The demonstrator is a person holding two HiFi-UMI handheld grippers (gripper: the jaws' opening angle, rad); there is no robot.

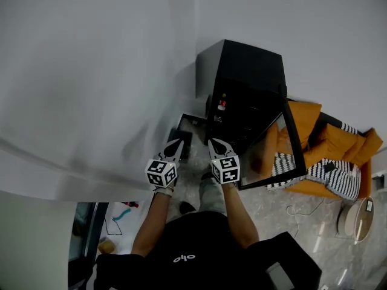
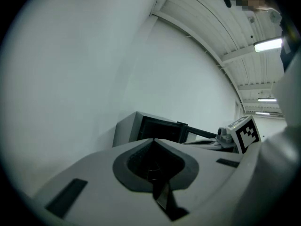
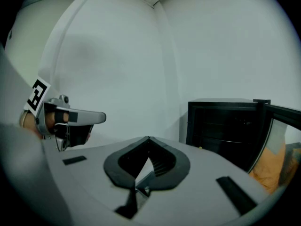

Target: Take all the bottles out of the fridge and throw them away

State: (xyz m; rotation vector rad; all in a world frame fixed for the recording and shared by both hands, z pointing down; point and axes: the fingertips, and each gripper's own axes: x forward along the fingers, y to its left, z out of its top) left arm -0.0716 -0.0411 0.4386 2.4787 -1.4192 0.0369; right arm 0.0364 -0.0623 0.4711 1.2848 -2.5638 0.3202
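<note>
The black mini fridge [image 1: 245, 77] stands on the floor against the white wall, with its glass door [image 1: 278, 153] swung open to the right. Inside, on an upper shelf, I make out a small bottle-like thing with red on it [image 1: 222, 104]. My left gripper [image 1: 177, 142] and right gripper [image 1: 213, 142] are held side by side in front of the fridge, both shut and empty. The left gripper view has its jaws [image 2: 153, 140] closed tip to tip, the fridge [image 2: 150, 128] beyond them. The right gripper's jaws [image 3: 148, 138] also meet, with the fridge [image 3: 225, 126] to their right.
A dark open-topped box or bin [image 1: 186, 133] sits on the floor just left of the fridge. An orange seat with striped cloths [image 1: 326, 162] lies behind the open door. A round white device [image 1: 357, 219] and a thin cable [image 1: 296, 210] are on the grey floor at the right.
</note>
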